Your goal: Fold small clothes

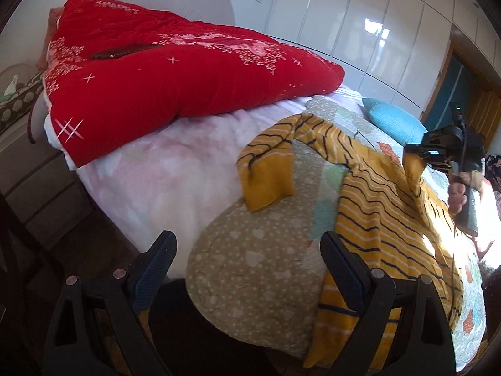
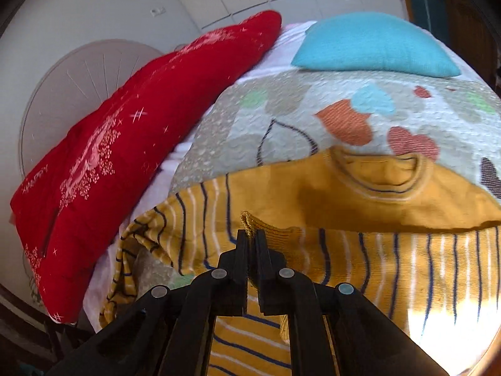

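The right claw [image 2: 250,235] is clenched on a sleeve cuff [image 2: 250,221] of the yellow striped top [image 2: 391,269], which lies spread on the bed [image 1: 150,175] near its front edge, neckline toward the far edge. The left claw [image 1: 247,260], released, hovers beside the hem; the other sleeve [image 1: 266,169] trails toward the red quilt [image 1: 162,78]. No containers appear.

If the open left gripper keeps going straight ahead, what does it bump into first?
Probably the dotted beige quilt on the bed, right between the left gripper's open fingers. The striped yellow shirt lies just beside its right finger. Depth is hard to judge.
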The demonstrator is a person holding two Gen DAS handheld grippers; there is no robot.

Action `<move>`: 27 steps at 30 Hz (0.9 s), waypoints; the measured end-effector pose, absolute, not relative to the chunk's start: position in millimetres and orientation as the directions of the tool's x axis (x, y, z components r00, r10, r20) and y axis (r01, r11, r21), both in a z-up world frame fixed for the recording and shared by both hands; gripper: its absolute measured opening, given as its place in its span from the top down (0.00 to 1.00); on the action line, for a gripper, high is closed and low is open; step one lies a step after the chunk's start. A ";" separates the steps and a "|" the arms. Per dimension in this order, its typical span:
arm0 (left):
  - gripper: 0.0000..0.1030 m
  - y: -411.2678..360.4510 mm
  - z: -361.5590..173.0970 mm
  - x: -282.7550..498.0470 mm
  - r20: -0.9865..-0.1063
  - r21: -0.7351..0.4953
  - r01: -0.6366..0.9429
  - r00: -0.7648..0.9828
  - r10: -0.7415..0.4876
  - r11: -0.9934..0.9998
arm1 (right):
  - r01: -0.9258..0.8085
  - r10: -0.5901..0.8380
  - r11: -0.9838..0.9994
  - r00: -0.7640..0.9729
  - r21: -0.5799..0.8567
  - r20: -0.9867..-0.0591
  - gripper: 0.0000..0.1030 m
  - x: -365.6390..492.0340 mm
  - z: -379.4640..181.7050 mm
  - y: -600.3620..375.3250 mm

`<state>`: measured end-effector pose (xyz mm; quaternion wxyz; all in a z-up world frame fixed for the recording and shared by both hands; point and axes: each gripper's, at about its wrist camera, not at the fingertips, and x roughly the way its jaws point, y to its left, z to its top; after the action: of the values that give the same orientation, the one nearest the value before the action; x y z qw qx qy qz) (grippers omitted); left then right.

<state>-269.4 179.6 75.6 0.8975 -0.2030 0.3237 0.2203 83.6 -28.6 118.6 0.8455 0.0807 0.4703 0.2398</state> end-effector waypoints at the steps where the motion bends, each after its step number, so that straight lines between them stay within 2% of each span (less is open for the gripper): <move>1: 0.10 184.2 73.9 -272.7 -0.671 -0.227 -0.535 0.692 0.267 0.814 | -0.342 0.479 0.870 0.419 0.355 -0.771 0.95 91.0 107.6 -8.9; 6: 0.10 197.5 65.4 -284.3 -0.676 -0.244 -0.558 0.684 0.273 0.793 | -0.399 0.419 0.871 0.298 0.287 -0.858 0.91 110.3 56.5 64.4; 9: 0.10 202.7 62.1 -288.4 -0.680 -0.253 -0.569 0.680 0.275 0.782 | -0.438 0.412 0.856 0.263 0.273 -0.872 0.89 107.2 53.5 88.9; 11: 0.10 208.1 60.0 -291.6 -0.681 -0.262 -0.583 0.676 0.281 0.769 | -0.497 0.438 0.828 0.285 0.259 -0.853 0.76 94.6 70.0 101.5; 13: 0.10 214.3 58.3 -294.4 -0.683 -0.267 -0.601 0.670 0.292 0.753 | -0.559 0.453 0.802 0.340 0.211 -0.824 0.47 74.0 91.3 112.4; 14: 0.10 217.1 57.6 -295.5 -0.684 -0.271 -0.608 0.667 0.296 0.746 | -0.585 0.455 0.791 0.364 0.181 -0.813 0.44 61.9 100.2 116.4; 18: 0.10 226.3 54.5 -301.1 -0.688 -0.284 -0.635 0.657 0.309 0.719 | -0.685 0.501 0.708 0.315 0.173 -0.806 0.42 15.5 110.1 133.4; 23: 0.10 230.9 50.5 -302.7 -0.697 -0.294 -0.644 0.650 0.302 0.706 | -0.747 0.529 0.627 0.202 0.219 -0.824 0.42 -26.7 86.8 152.4; 27: 0.10 233.7 48.8 -305.4 -0.698 -0.297 -0.650 0.648 0.306 0.700 | -0.804 0.558 0.571 0.232 0.166 -0.797 0.42 -60.1 86.4 162.7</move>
<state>-305.4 233.7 48.8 0.8661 -0.2719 0.3161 0.2758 -60.1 162.7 86.4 0.7719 -0.1412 0.4355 0.4411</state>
